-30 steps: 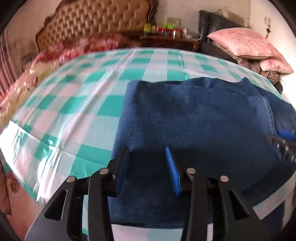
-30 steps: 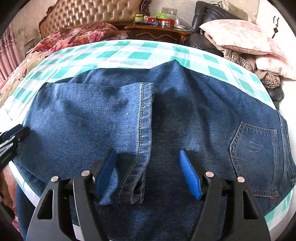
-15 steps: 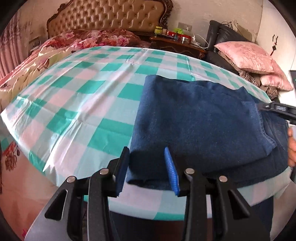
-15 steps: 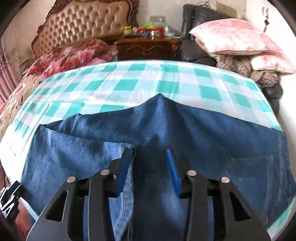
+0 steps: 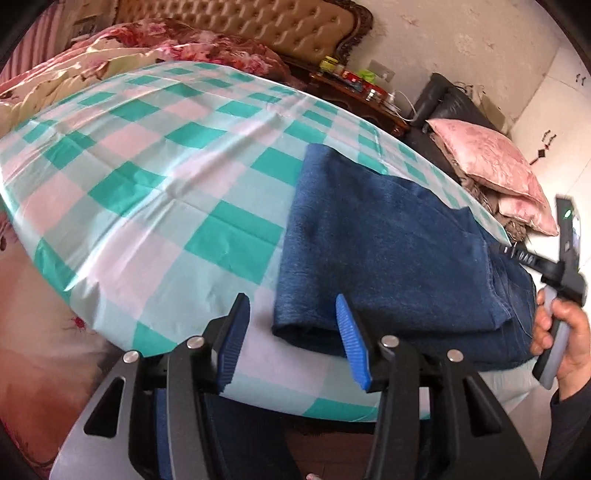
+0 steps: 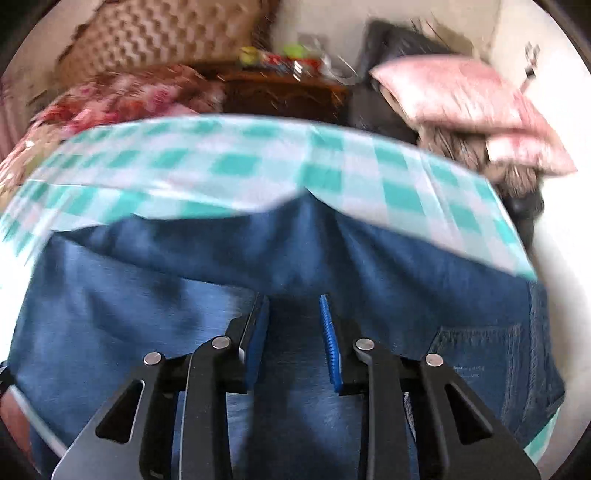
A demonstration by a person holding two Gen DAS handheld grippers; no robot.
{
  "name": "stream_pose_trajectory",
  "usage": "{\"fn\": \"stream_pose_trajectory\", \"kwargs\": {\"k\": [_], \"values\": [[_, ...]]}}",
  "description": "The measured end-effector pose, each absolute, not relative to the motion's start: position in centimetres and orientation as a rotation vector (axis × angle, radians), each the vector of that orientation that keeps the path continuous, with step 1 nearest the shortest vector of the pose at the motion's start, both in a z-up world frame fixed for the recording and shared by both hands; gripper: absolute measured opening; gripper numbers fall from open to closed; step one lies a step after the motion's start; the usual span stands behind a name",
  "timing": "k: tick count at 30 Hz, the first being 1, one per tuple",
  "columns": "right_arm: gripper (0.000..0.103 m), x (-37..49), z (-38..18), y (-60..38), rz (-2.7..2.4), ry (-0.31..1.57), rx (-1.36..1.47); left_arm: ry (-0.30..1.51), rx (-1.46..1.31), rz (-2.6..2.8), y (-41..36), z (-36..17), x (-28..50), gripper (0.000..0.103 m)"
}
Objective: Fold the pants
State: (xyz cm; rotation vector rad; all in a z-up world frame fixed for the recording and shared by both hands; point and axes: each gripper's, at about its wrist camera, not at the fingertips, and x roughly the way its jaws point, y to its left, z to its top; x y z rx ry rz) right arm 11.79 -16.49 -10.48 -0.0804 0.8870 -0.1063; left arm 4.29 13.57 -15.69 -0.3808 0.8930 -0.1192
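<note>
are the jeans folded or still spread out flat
Folded. The jeans lie doubled on the checked cloth, with a rounded fold edge nearest the camera and layers stacked.

Motion blur smears the right wrist view, so whether the right claw (image 6: pixel 291 334) pinches the jeans (image 6: pixel 147 314) is unclear.

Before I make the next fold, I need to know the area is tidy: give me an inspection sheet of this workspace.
Surface: teal-and-pink checked tablecloth.
Job's things: dark blue denim jeans, folded, near edge.
Clutter: nothing seen.
Tools: left tool open, jaws just widened, gripping nothing; right tool jaws just narrowed over the denim, grip unclear.
Cables: white cord on wooden nightstand.
Surroundings: tufted headboard, pink pillows.
</note>
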Motion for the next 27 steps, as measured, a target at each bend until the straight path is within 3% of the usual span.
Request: {"fn": "stream_pose_trajectory", "kwargs": {"k": [7, 11, 23, 27], "values": [[0.034, 12.3, -11.3, -10.5, -0.001, 0.902, -0.141, 0.881, -0.483, -0.151, 14.5, -16.2, 4.5, 0.048], [0.034, 13.1, -14.0, -10.4, -0.025, 0.977, -0.126, 0.894, -0.428, -0.146, 14.0, -16.1, 4.7, 0.038], [0.036, 12.5, -14.4, -10.3, -0.029, 0.95, -0.151, 0.9, -0.52, -0.168, 14.5, -16.5, 4.8, 0.035], [0.036, 12.5, -14.5, -10.3, -0.028, 0.95, -0.148, 0.906, -0.559, -0.173, 14.9, -16.7, 5.0, 0.029]]}}
